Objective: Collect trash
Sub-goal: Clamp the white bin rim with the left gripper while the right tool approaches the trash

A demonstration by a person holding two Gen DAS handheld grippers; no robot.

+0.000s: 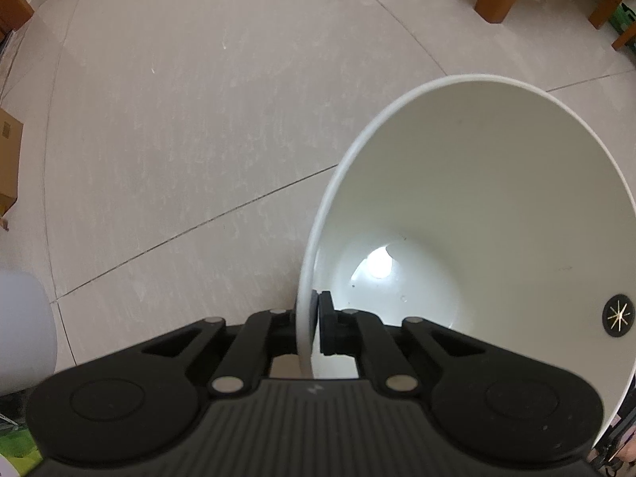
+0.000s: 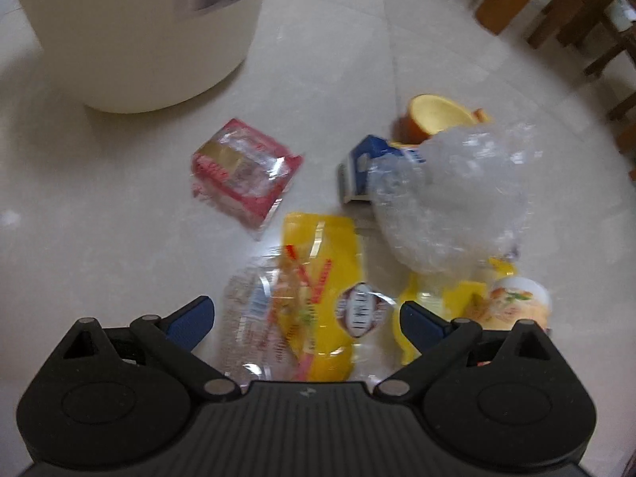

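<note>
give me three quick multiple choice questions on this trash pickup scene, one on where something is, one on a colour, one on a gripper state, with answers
1. Where does the red wrapper lie?
A. On the floor, between the white bin and the yellow packet
B. Inside the orange cup
C. Between the gripper's fingers

2. What colour is the cup lying behind the small carton?
A. Green
B. Orange
C. Black

3. How is the left gripper?
A. Wide open, holding nothing
B. Shut on the white bin's rim
C. Shut on a bottle

Answers:
1 A: it lies on the tiles with the white bin beyond it and the yellow packet nearer.
2 B: its body is orange.
3 B: its fingers pinch the bin wall.
</note>
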